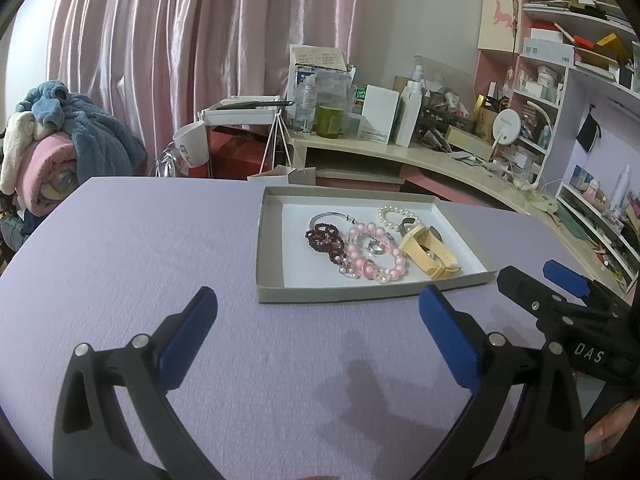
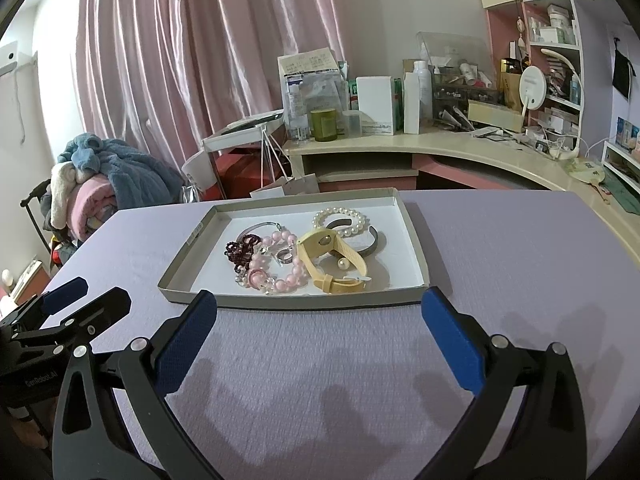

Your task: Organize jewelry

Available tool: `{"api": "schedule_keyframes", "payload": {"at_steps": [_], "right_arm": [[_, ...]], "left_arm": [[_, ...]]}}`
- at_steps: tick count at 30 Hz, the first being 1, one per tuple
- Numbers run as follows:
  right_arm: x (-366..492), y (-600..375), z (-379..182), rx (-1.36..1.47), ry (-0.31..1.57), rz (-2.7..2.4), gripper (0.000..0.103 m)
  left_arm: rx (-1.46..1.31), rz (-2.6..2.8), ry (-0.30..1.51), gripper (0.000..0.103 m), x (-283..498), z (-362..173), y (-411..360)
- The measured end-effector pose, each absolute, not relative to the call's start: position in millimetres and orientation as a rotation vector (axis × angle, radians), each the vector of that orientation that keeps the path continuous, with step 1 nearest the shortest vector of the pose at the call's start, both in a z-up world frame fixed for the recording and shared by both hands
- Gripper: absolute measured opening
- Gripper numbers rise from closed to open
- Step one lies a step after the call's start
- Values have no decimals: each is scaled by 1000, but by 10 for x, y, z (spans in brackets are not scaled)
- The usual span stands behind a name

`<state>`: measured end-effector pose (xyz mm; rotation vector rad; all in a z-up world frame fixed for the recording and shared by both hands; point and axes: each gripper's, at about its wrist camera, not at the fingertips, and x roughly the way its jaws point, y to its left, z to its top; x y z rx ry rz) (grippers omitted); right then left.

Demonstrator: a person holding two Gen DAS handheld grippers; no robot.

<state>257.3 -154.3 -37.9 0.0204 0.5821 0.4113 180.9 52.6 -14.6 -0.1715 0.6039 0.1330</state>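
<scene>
The jewelry lies heaped in a shallow grey tray (image 2: 188, 256) with a white floor, which rests on the lilac table (image 2: 520, 272) toward its far edge. Within the tray, a dark red bead bracelet (image 2: 237, 249) sits at the left of the heap, touching a pink bead bracelet (image 2: 280, 272) that encircles a small silver ring (image 2: 285, 256). A yellow watch (image 2: 332, 260) lies just right of the pink beads, its strap reaching toward the tray's near edge. Behind it, a white pearl bracelet (image 2: 340, 220) lies near the far right corner, overlapping a metal cuff (image 2: 370, 242).

The right gripper (image 2: 319, 304) hovers just in front of the tray's near edge, its blue pads spread wide and empty, with the heap straight ahead between them. The left gripper (image 1: 318, 304) is likewise spread wide and holding nothing; from its camera the tray (image 1: 272, 292) sits ahead and to the right, its near left corner between the fingers, the jewelry nearer the right finger.

The right wrist view alone shows a loose single pearl (image 2: 343, 265) beside the watch strap and the full curve of the cuff. The left wrist view shows more bare tabletop (image 1: 140, 240) left of the tray, and the right gripper (image 1: 536, 280) entering from the right edge. Each camera catches the other gripper beside it.
</scene>
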Motion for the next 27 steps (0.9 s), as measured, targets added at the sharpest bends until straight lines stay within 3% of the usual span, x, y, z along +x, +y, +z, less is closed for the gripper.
{"api": "schedule_keyframes", "payload": {"at_steps": [27], "right_arm": [[2584, -1603, -410, 20, 583, 403, 102]], "left_arm": [[-173, 128, 605, 101, 1810, -182, 514]]}}
